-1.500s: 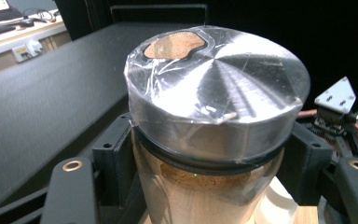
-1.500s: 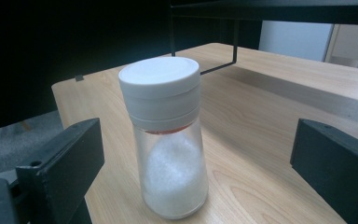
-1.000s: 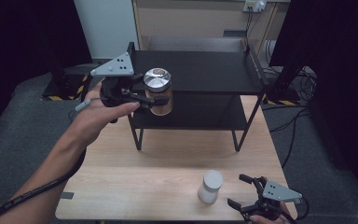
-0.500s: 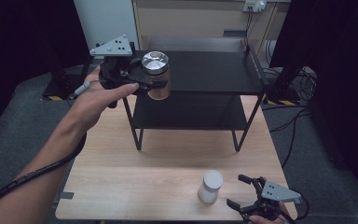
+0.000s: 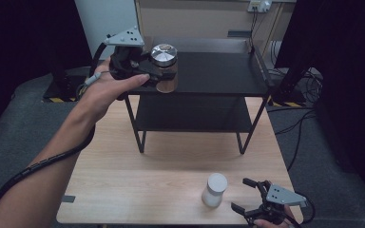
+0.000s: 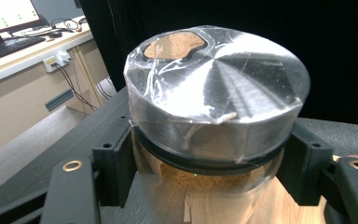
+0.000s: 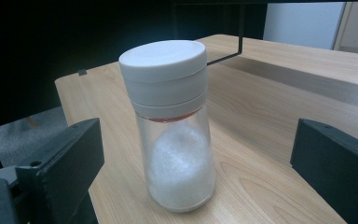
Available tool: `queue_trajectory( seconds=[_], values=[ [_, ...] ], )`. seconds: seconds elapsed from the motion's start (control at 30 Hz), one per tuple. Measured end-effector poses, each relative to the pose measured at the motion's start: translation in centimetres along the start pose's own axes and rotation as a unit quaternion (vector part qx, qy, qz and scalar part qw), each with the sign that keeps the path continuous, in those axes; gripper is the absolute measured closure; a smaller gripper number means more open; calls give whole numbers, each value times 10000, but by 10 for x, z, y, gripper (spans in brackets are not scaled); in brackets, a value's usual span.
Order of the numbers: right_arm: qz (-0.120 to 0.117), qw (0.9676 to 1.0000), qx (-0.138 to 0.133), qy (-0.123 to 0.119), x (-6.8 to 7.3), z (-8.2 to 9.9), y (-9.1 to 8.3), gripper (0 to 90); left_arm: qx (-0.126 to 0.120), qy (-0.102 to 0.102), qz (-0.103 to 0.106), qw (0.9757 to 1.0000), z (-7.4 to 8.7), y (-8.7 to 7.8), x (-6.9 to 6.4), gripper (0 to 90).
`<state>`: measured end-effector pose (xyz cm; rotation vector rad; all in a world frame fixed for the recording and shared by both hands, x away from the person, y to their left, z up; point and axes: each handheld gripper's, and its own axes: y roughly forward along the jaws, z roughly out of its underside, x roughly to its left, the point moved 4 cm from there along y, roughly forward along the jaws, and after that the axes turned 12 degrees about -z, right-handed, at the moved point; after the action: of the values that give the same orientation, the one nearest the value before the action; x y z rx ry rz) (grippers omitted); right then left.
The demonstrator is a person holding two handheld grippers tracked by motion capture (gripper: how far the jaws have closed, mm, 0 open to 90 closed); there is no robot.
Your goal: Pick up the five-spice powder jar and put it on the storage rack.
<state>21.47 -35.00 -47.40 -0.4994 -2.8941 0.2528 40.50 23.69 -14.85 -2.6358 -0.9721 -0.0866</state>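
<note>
A: Jar (image 5: 164, 66) first — where is it, seen from the high view?

B: Clamped in the left gripper (image 5: 148, 71), just beyond the hand (image 5: 109, 85) that carries it. It has a shiny metal lid and brownish contents, and it hangs at the front left corner of the black shelf rack (image 5: 218, 71), about level with the top shelf. I cannot tell whether its base touches the shelf.

A: And the right gripper (image 5: 247, 195)?

B: Low at the near right edge of the table (image 5: 138, 190), jaws spread apart, nothing between them. A white-capped shaker (image 5: 215, 190) stands just to its left, not touching.

A: Left gripper view?

B: The jar (image 6: 214, 121) sits squarely between the two black jaws, which press on the glass right under the lid from both sides. Clear film is wrapped over the lid. The dark shelf top lies below and beyond the jar.

A: Right gripper view?

B: The shaker (image 7: 172, 121) stands upright on the table (image 7: 270, 121) ahead of the wide-open jaws, centred between them, part full of white grains. Neither jaw touches it.
</note>
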Motion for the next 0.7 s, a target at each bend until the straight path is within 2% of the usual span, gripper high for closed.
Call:
queue_trajectory(
  seconds=[0.17,0.4,0.7],
  values=[
    [18,10000,-9,4,0,0,-2,32,-34,-44,16,10000,0,9,3,299],
    [18,10000,-9,15,-1,0,-2,32,76,-29,-87,9999,-2,21,5,299],
    [17,10000,9,44,-1,1,-2,31,140,-149,-191,9996,2,31,11,299]
  ],
)
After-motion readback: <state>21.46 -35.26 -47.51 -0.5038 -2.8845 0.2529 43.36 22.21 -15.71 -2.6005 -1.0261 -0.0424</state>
